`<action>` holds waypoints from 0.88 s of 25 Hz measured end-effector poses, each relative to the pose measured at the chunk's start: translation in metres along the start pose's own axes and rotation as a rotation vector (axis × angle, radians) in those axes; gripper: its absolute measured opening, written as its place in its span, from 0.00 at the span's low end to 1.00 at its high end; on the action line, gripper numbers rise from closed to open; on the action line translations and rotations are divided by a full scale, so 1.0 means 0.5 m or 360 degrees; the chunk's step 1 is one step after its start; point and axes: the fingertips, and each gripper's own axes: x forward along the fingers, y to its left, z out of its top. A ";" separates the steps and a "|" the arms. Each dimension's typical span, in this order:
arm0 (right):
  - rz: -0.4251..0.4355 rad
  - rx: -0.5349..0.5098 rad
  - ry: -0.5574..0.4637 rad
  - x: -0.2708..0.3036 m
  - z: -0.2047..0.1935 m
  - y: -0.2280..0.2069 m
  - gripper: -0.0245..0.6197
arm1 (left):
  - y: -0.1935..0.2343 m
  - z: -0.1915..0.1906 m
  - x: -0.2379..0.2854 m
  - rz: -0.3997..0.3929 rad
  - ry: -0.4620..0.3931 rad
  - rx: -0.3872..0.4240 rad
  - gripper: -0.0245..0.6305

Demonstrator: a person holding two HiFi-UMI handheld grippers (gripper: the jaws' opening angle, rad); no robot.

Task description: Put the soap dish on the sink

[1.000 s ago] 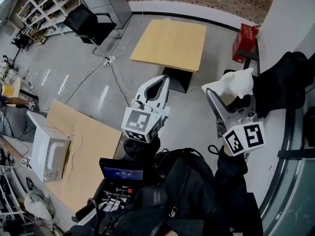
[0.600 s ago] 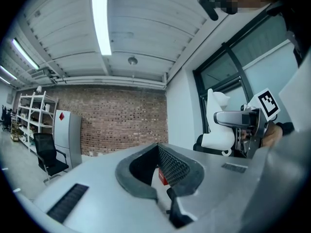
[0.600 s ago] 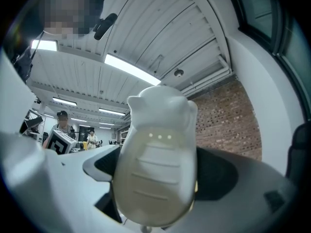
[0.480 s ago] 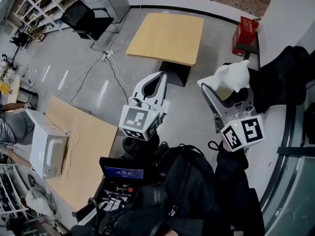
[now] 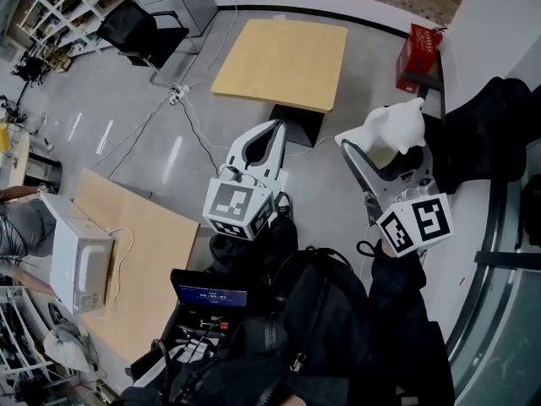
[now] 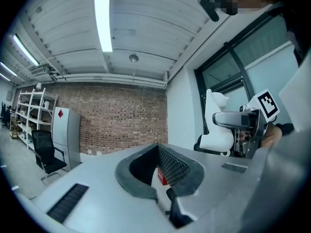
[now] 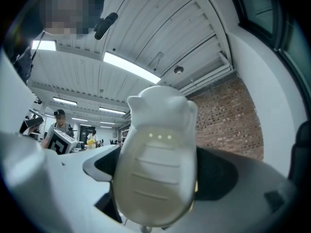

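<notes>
The soap dish [image 5: 396, 128] is white and moulded, with ear-like bumps on top. My right gripper [image 5: 385, 150] is shut on it and holds it up in the air over the grey floor. In the right gripper view the soap dish [image 7: 155, 164] fills the middle and hides the jaw tips. My left gripper [image 5: 275, 129] hangs to its left, shut with nothing in it. The left gripper view shows its dark pads [image 6: 170, 166] closed, with the right gripper [image 6: 243, 123] and soap dish [image 6: 216, 125] off to the right. I cannot make out a sink in any view.
A wooden table [image 5: 283, 53] stands ahead on the floor, with a red box [image 5: 418, 57] to its right. A second wooden table [image 5: 144, 252] with a microwave [image 5: 80, 265] is at the left. Cables [image 5: 182, 100] cross the floor. A black bag [image 5: 321, 328] and a small screen [image 5: 207, 296] sit below.
Both grippers keep nearly the same pose, and the right one still grips the soap dish. The floor and tables have slid slightly up and left in the head view.
</notes>
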 end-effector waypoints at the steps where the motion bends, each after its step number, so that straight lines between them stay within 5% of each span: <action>1: -0.0002 0.0002 0.0002 0.010 -0.004 -0.005 0.77 | 0.007 0.000 0.009 -0.0002 -0.0005 0.0000 0.04; 22: -0.0059 0.0009 0.0083 0.519 -0.070 -0.182 0.77 | 0.397 -0.028 0.400 -0.0091 0.0059 -0.0057 0.04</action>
